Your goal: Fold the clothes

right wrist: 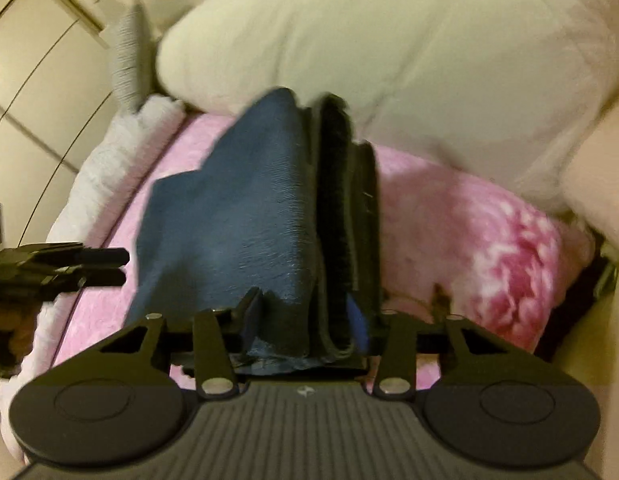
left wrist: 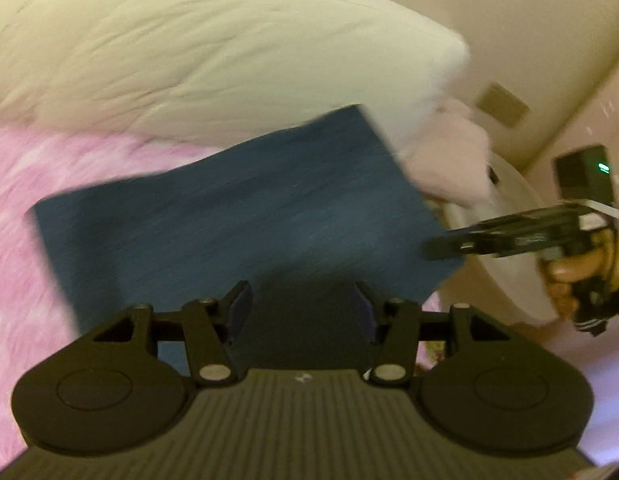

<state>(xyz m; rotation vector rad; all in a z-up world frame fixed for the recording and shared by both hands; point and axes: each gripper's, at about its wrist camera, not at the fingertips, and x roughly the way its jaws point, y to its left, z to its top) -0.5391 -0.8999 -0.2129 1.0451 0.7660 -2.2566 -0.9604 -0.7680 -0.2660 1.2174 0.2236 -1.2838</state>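
Note:
A folded dark blue cloth (left wrist: 229,216) lies on a pink fleece blanket (left wrist: 37,184). My left gripper (left wrist: 303,308) is open just above the cloth's near edge, holding nothing. My right gripper (right wrist: 309,320) has the cloth's thick folded edge (right wrist: 269,216) between its blue-padded fingers, jaws partly apart around the bundle. In the left wrist view the right gripper (left wrist: 445,246) reaches the cloth's right corner from the side. In the right wrist view the left gripper (right wrist: 109,266) sits at the cloth's left edge.
A large white pillow (left wrist: 189,48) lies behind the cloth and shows in the right wrist view (right wrist: 389,40). A pale pink cloth (left wrist: 449,152) sits at the right. A white fluffy blanket (right wrist: 109,168) lines the bed edge. Cream walls and cupboard doors (right wrist: 29,60) surround.

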